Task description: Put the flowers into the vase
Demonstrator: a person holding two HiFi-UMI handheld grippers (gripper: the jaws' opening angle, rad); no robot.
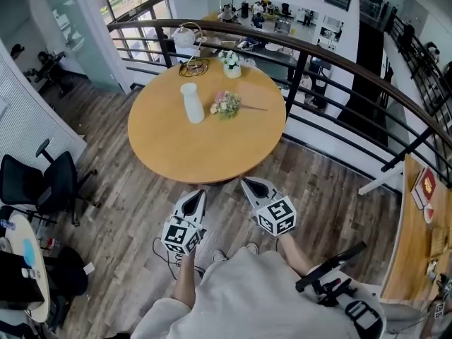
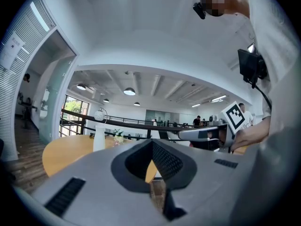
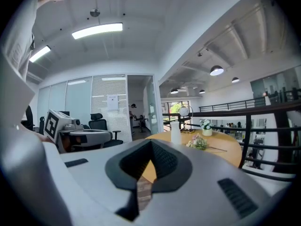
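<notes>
A white vase [image 1: 192, 102] stands upright on the round wooden table [image 1: 205, 154]. A small pink-and-white bunch of flowers [image 1: 226, 104] lies just right of it, stem pointing right. Both grippers hang over the floor short of the table's near edge, apart from vase and flowers. My left gripper [image 1: 196, 195] and right gripper [image 1: 253, 184] are shut with nothing between the jaws. The left gripper view shows its jaws [image 2: 151, 147] closed, the vase [image 2: 99, 138] far ahead. In the right gripper view the jaws [image 3: 150, 147] are closed too, with the vase [image 3: 175, 133] and flowers [image 3: 197, 141] beyond.
A small pot of white flowers [image 1: 231, 63] and a round ornament [image 1: 189, 37] stand at the table's far edge. A dark curved railing [image 1: 339, 62] runs behind and to the right of the table. Office chairs [image 1: 42, 182] stand at the left, and another table [image 1: 424, 246] is at the right.
</notes>
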